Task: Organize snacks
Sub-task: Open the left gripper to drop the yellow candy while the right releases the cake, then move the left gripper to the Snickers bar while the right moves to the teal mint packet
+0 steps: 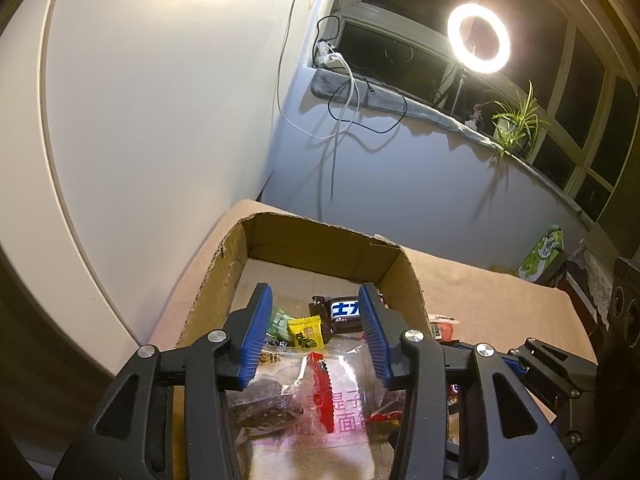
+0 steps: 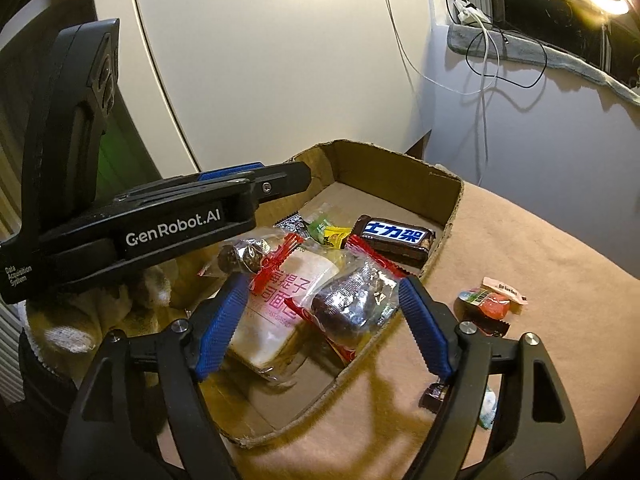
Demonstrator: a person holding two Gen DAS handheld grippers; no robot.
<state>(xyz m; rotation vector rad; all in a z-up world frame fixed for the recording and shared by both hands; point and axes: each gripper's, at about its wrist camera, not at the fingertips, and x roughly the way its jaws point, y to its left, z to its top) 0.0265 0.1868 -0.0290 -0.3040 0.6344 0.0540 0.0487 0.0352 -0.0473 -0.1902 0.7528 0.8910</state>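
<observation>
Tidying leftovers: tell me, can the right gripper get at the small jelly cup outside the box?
Probably yes: the jelly cup lies bare on the cloth beside the right gripper, whose jaws stand open and empty.

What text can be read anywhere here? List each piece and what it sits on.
"GenRobot.AI": side of the left claw.
"Data Acquisition System": small print on the same claw's body.
"士力架": brown chocolate bar in the cardboard box.
"棍子" and "面包", partly covered: clear bread packet.
Yellow sachet, green tissue pack, jelly cup: print too small to read.
</observation>
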